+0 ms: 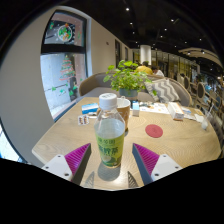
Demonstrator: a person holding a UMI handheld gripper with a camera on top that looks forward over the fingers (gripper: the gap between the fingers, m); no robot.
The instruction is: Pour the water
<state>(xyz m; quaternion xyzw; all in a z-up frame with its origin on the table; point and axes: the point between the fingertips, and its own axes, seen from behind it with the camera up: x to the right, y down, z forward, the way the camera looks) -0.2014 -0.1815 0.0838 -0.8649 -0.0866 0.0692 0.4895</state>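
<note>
The gripper (111, 160) is spreading its fingers around a white-capped bottle (110, 132) standing on the wooden table (60, 140), gaps showing either side; a potted plant (127, 78) is sitting beyond the bottle.

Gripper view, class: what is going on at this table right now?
A hand-held gripper faces a clear bottle with a white cap, standing on a light wooden table. The bottle stands between the open fingers, with a gap at either side. A cup, a potted plant and a red coaster lie beyond. No pouring has begun.
</note>
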